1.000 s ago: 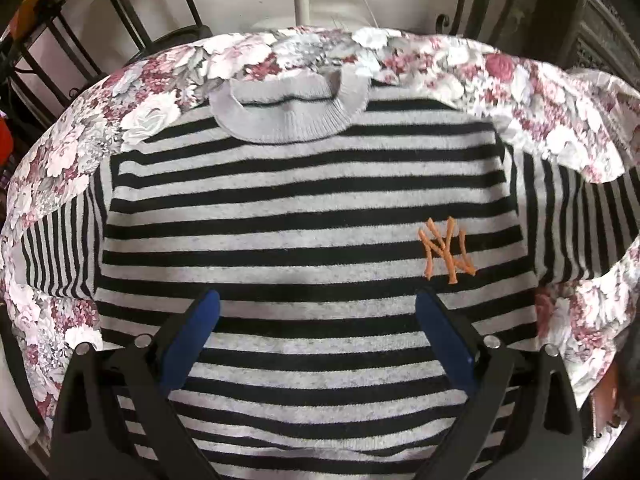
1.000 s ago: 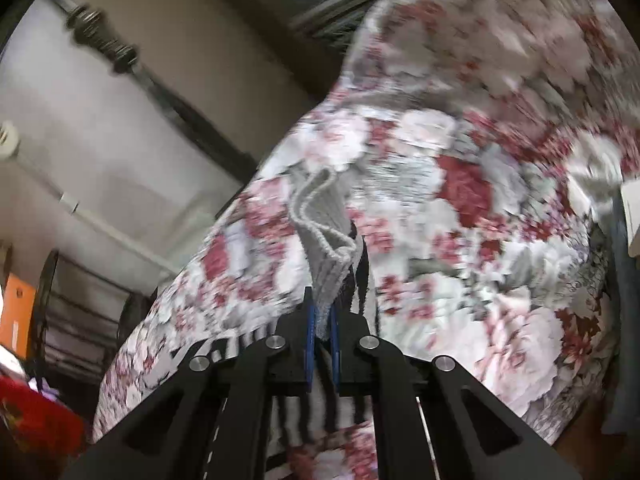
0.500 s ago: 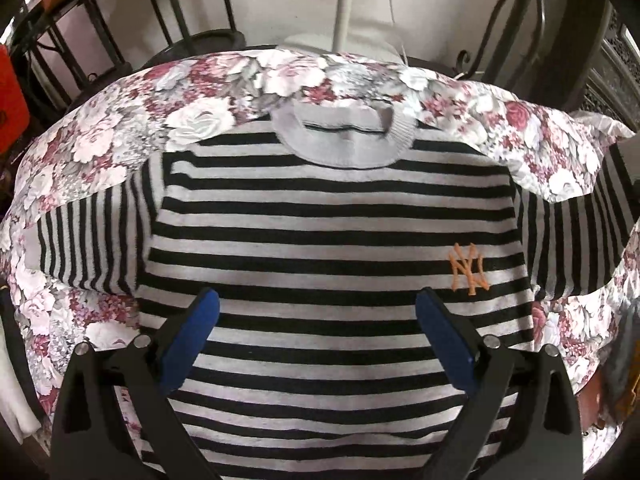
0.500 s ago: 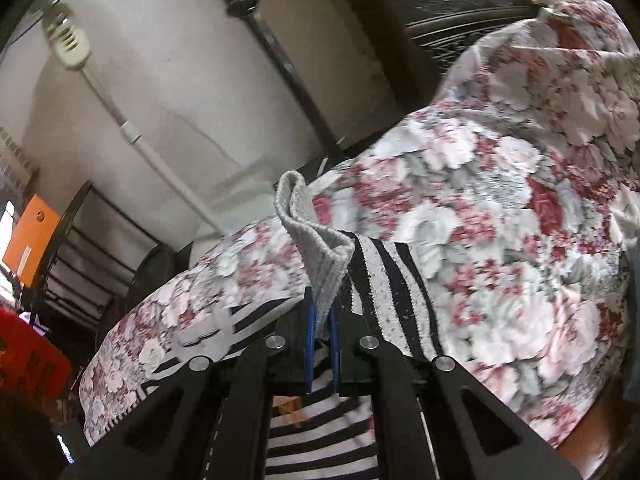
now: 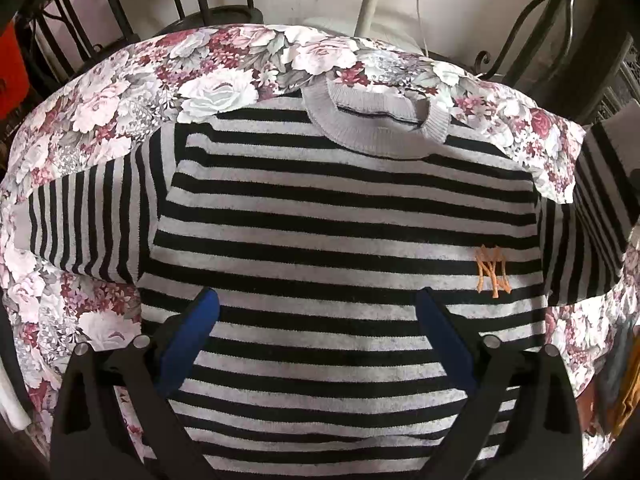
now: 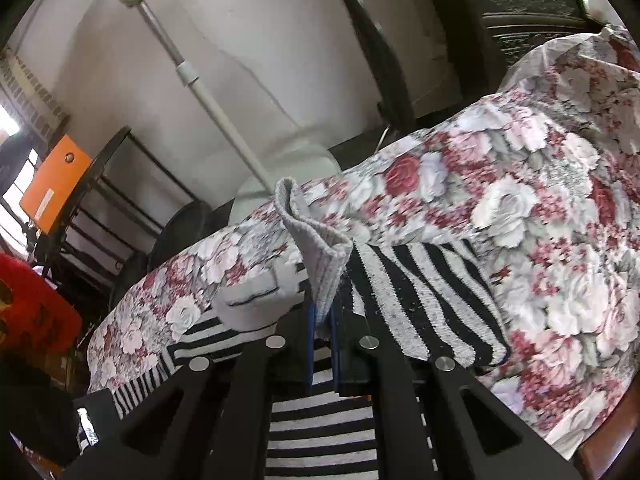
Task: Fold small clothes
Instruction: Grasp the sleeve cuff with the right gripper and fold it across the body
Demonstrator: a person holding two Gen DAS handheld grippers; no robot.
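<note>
While the striped sweater point(image 5: 344, 240) lies flat, collar toward the surface's point(image 5: 120, 92) far edge, the left tool point(image 5: 316, 332) hovers wide apart. The right tool point(image 6: 322, 316) pinches its grey cuff point(image 6: 316, 252), sleeve raised.

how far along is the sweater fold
Done: the sweater lies flat, front up, on the floral cloth. In hand: the right gripper is shut on one sleeve's cuff, raised off the cloth. The left gripper hangs open above the body. Left: both sleeves and the body remain unfolded.

Sweater point(image 5: 340, 232) flat on the cloth-covered table point(image 5: 120, 92), collar point(image 5: 376, 128) at far edge, chairs point(image 5: 100, 12) behind.
</note>
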